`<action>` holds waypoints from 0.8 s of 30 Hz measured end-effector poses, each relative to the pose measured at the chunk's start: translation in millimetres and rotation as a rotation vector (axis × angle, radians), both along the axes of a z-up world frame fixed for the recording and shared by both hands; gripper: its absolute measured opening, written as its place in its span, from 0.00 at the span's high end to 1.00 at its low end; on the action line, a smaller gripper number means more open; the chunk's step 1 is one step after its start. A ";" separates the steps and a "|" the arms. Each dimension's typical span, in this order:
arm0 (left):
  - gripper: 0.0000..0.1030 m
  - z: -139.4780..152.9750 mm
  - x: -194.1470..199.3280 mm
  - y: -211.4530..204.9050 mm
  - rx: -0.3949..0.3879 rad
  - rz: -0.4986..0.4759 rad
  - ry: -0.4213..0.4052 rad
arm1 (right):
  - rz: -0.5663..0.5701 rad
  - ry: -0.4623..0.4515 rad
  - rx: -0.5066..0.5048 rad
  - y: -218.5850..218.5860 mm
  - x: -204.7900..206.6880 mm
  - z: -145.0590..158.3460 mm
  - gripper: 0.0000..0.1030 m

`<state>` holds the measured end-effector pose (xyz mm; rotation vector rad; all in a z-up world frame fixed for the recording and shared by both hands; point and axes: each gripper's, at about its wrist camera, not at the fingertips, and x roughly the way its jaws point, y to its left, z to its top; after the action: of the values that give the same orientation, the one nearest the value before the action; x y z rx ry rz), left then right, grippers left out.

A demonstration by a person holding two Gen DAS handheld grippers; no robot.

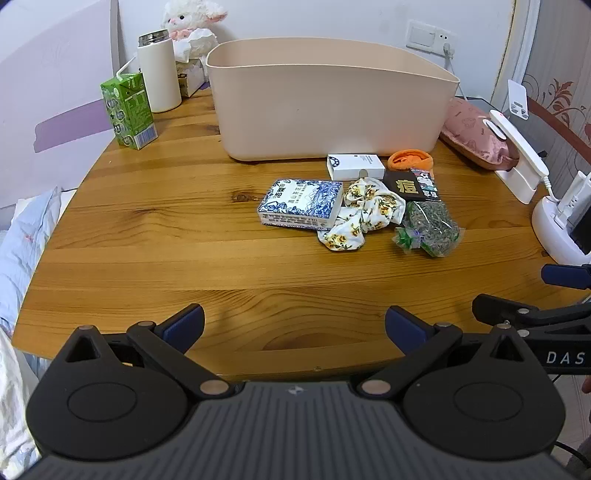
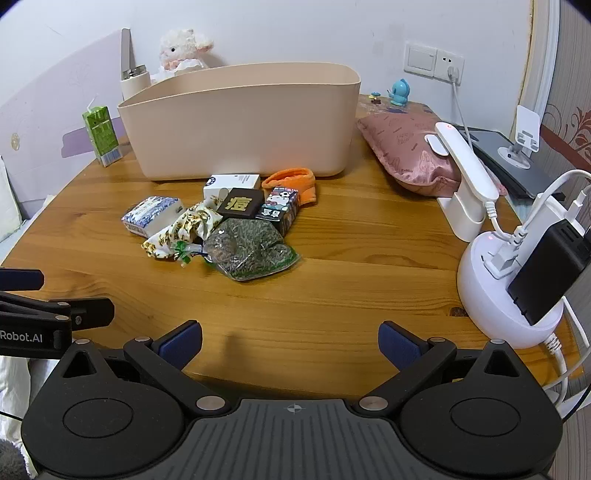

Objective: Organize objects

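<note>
A beige bin [image 1: 332, 110] [image 2: 240, 125] stands at the back of the wooden table [image 1: 166, 251] [image 2: 351, 280]. In front of it lie a blue-white box [image 1: 301, 203] [image 2: 151, 214], a floral cloth [image 1: 365, 214] [image 2: 181, 232], a bag of dried green leaves [image 1: 430, 225] [image 2: 251, 251], a white box [image 1: 354, 166] [image 2: 232, 182], a black box [image 1: 402, 184] [image 2: 240, 206], a cartoon box [image 2: 280, 208] and an orange cloth [image 1: 410, 160] [image 2: 295, 181]. My left gripper [image 1: 293, 325] and right gripper [image 2: 290, 341] are open and empty at the near table edge.
A green juice carton [image 1: 129, 110] [image 2: 101, 134], a white flask [image 1: 159, 74] and a plush lamb [image 1: 192, 22] stand back left. A pink pillow [image 2: 406, 147], a white lamp stand [image 2: 465, 184] and a charging dock with cables [image 2: 517, 280] are on the right.
</note>
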<state>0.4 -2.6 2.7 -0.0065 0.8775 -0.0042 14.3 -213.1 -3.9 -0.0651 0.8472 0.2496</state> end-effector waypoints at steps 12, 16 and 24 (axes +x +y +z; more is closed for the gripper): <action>0.00 -0.6 4.6 -4.9 -0.016 -0.009 0.003 | -0.009 -0.002 0.001 -2.7 0.7 -1.1 0.00; 0.00 -2.9 5.0 -6.5 -0.013 -0.015 0.012 | -0.008 0.000 0.001 -3.3 1.0 -1.4 0.00; 0.00 -5.1 4.8 -7.7 -0.016 -0.020 0.022 | -0.009 0.000 -0.007 -3.1 1.0 -2.0 0.00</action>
<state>5.2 -10.3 -2.3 -0.0132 0.8997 -0.0296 15.3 -216.2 -5.9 -0.0680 0.8488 0.2377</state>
